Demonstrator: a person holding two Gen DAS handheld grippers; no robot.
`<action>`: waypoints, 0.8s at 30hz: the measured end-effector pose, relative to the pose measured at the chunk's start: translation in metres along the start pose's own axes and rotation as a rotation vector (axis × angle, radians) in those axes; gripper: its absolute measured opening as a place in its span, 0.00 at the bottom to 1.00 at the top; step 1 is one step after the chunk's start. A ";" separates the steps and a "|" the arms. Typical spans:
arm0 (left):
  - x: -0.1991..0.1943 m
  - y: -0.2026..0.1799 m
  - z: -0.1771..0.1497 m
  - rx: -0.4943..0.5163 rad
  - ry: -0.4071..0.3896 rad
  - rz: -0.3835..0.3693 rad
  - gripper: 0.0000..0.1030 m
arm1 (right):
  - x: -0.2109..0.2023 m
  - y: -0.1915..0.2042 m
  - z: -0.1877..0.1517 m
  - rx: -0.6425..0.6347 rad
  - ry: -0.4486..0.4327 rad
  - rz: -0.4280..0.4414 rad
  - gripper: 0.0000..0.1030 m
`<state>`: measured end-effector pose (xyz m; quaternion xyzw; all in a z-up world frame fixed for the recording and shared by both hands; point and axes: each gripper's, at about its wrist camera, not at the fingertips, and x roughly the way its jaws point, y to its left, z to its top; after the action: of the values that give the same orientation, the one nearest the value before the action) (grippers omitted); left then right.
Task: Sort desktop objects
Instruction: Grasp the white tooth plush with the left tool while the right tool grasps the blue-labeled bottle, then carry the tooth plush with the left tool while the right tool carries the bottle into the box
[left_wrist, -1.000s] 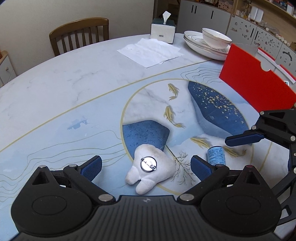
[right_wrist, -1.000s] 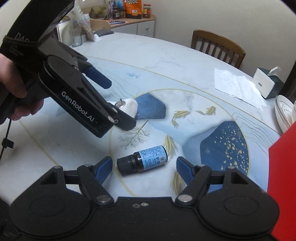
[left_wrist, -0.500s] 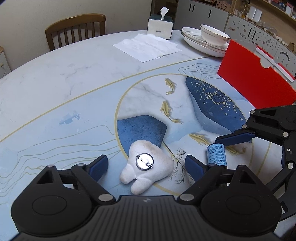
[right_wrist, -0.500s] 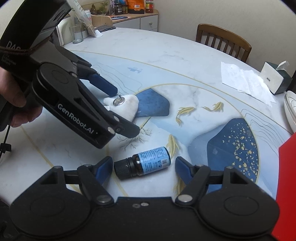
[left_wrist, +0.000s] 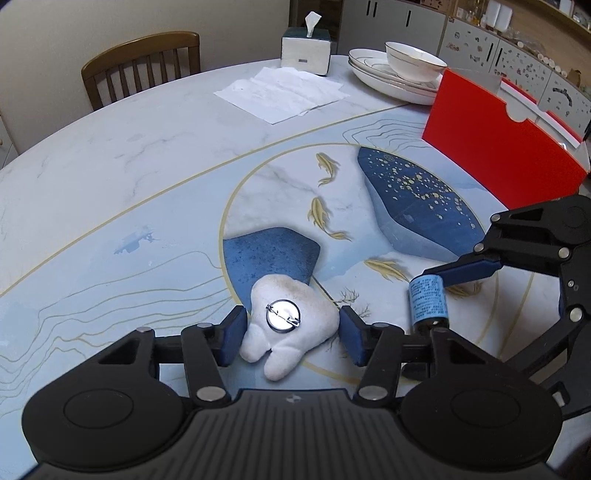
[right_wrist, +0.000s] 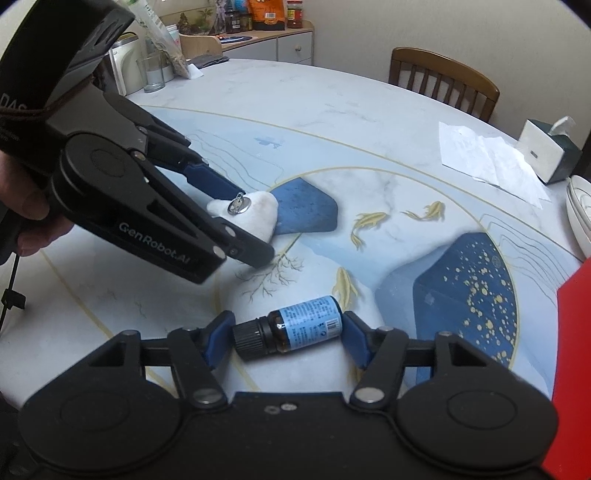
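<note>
Pick-up step — left tongs (left_wrist: 291, 334) closing round the plush tooth (left_wrist: 290, 325), right tongs (right_wrist: 286, 338) closing round the small bottle (right_wrist: 295, 326); neither pinched yet. Next, likely: firm grips, then lift.

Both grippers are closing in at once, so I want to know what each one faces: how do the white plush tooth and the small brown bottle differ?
The plush tooth is soft, white and lumpy, lying flat with a round metal pin clasp facing up; the brown bottle is rigid and cylindrical, on its side, with a blue label and black cap. The tooth sits between the closing jaws of the left gripper; the bottle, lengthwise, between those of the right gripper. Both rest on the table.
</note>
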<state>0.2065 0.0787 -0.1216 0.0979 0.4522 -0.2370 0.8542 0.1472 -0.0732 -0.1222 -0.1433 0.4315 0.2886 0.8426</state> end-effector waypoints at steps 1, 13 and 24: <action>0.000 -0.001 0.000 0.001 0.002 0.003 0.50 | -0.002 -0.001 -0.001 0.005 0.001 -0.005 0.60; -0.018 -0.016 -0.003 -0.046 -0.018 -0.006 0.47 | -0.040 -0.022 -0.018 0.110 -0.022 -0.056 0.60; -0.046 -0.056 0.004 -0.041 -0.064 -0.049 0.47 | -0.082 -0.041 -0.032 0.197 -0.086 -0.114 0.60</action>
<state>0.1596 0.0428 -0.0787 0.0618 0.4317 -0.2517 0.8640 0.1139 -0.1507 -0.0749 -0.0717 0.4124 0.2022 0.8854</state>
